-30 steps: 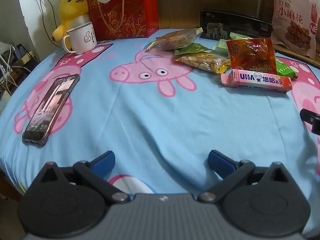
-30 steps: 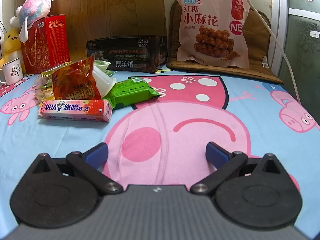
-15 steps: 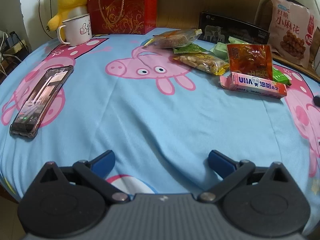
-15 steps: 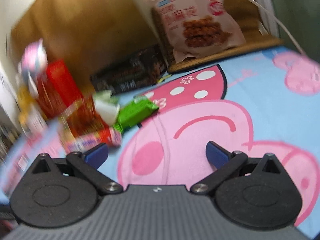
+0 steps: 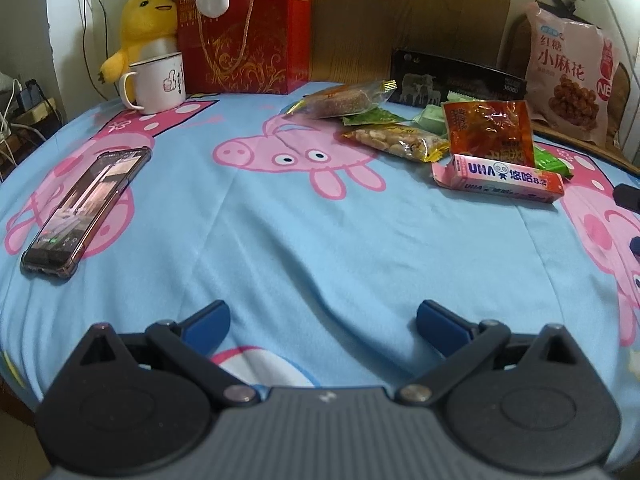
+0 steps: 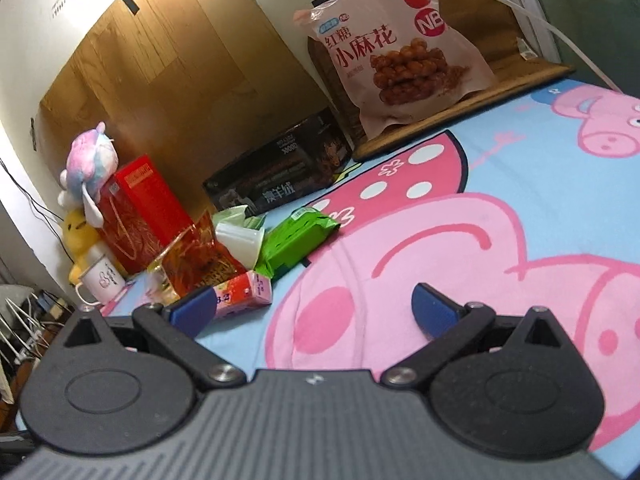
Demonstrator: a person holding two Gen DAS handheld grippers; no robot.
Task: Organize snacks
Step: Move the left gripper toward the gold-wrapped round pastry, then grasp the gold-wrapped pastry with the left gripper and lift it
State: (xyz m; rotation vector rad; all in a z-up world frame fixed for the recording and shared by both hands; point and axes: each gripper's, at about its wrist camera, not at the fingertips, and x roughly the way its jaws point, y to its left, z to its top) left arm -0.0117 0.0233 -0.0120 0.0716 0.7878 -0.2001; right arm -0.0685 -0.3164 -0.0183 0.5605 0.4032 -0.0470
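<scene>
Snacks lie in a loose pile on the blue cartoon-pig sheet: a pink UHA candy box (image 5: 502, 178) (image 6: 244, 292), a red packet (image 5: 490, 132) (image 6: 200, 260), a nut bar (image 5: 394, 142), a clear-wrapped bar (image 5: 344, 100) and a green pack (image 6: 296, 238). A large pink snack bag (image 5: 568, 80) (image 6: 404, 48) leans against the back wall. My left gripper (image 5: 323, 326) is open, low over the sheet, well short of the pile. In the right wrist view, tilted, my right gripper (image 6: 314, 308) is open with its left fingertip near the pink box.
A phone (image 5: 86, 208) lies at the left. A white mug (image 5: 156, 82), a yellow plush duck (image 5: 140, 32) and a red gift bag (image 5: 248, 36) stand at the back left. A black box (image 5: 456, 82) sits behind the snacks.
The right gripper has swung and tilted, closing in on the pink box. The left gripper's view shifted slightly; both stayed open.
</scene>
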